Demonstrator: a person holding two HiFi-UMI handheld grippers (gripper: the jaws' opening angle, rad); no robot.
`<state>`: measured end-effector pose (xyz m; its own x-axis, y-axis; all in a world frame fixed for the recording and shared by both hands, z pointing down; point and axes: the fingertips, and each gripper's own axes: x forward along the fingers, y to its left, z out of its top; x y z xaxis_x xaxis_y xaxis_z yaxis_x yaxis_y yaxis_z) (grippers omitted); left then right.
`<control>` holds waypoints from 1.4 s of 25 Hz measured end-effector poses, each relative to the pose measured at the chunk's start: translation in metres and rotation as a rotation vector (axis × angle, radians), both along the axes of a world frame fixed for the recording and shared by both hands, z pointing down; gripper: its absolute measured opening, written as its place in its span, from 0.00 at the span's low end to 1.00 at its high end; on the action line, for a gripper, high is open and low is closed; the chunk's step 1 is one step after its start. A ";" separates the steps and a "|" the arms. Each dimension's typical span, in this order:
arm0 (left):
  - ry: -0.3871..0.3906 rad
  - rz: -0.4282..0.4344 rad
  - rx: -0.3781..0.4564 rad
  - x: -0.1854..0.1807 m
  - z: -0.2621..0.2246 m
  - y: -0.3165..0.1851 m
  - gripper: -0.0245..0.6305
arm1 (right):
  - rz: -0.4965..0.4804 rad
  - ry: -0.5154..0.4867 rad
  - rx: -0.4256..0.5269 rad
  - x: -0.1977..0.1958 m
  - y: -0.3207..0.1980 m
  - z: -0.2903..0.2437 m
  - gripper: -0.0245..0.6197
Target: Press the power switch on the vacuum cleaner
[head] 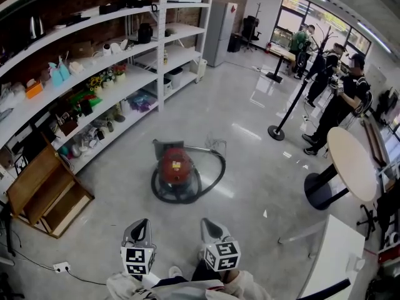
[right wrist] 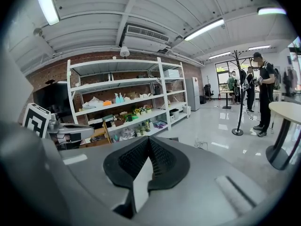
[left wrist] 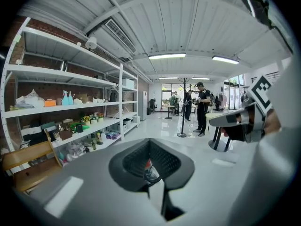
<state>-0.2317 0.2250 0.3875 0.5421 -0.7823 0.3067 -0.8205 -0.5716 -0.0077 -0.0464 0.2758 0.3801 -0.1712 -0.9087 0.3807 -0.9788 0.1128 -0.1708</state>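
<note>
The vacuum cleaner (head: 175, 169), a red canister, is sitting on the glossy grey floor (head: 250, 167) in the middle of the room, with its dark hose (head: 216, 172) curling around its base and off to its right side. Its power switch is too small to make out from the head view. Well short of it, low in that view, the left tongs (head: 139, 231) and the right tongs (head: 212, 229) are hanging side by side in the air, both pointing toward the machine and touching nothing. Each pair is standing clenched on itself, pads meeting with nothing held between them (each gripper view is showing this plainly). To the vacuum's left, long white shelves (head: 94, 74) are running along a brick wall, crowded with small household items, and a low wooden rack (head: 44, 189) is lying tilted on the floor at their near end. To the right, a round desk (head: 353, 161) on a black pedestal is standing, and beyond it several people (head: 340, 105) are gathering near a black stanchion post (head: 278, 129).
</note>
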 end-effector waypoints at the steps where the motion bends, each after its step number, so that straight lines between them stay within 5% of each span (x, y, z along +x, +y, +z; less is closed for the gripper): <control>1: 0.000 0.001 -0.002 -0.001 0.000 0.001 0.04 | 0.001 0.001 -0.003 -0.001 0.002 0.001 0.04; 22: -0.025 -0.011 -0.033 0.004 0.011 0.021 0.04 | -0.019 -0.030 -0.026 0.001 0.016 0.013 0.04; 35: -0.051 -0.015 -0.025 0.041 0.004 0.020 0.04 | -0.035 -0.061 -0.026 0.034 0.011 0.014 0.04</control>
